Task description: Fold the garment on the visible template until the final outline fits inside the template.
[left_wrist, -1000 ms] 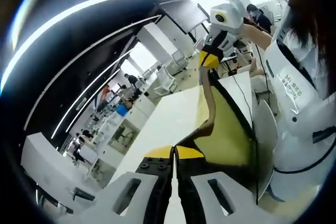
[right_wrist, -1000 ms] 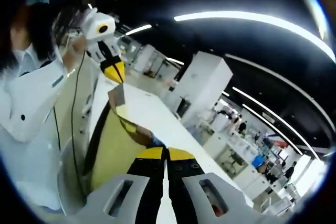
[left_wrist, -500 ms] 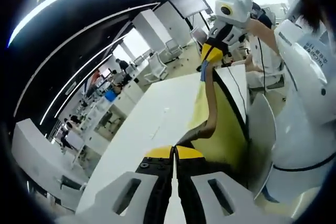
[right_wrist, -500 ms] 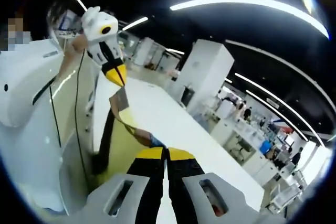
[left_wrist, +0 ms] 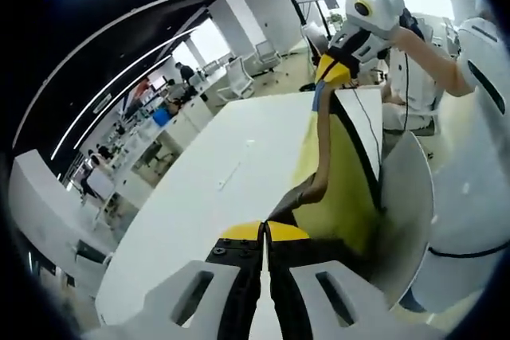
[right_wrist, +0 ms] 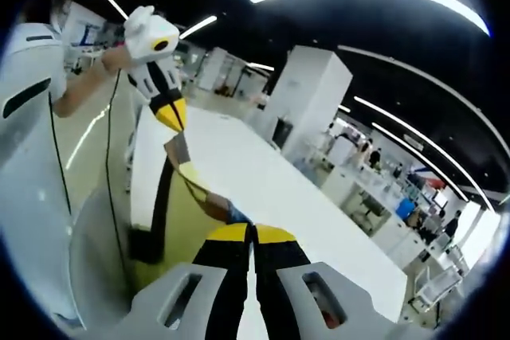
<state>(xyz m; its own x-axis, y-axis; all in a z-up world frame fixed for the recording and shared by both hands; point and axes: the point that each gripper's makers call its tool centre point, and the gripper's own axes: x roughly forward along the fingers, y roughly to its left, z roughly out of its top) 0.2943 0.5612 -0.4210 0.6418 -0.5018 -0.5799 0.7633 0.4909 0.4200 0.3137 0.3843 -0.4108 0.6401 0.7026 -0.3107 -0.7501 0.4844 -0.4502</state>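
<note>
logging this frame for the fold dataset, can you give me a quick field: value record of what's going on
setting: open office, long white table
garment: lifted off the table, stretched as a strip between both grippers
template: yellow sheet with a dark border, lying on the table under the garment
left gripper: jaws closed on one end of the garment
right gripper: jaws closed on the other end of the garment
fold state: not yet laid within the template
person: white sleeve at the table's edge
</note>
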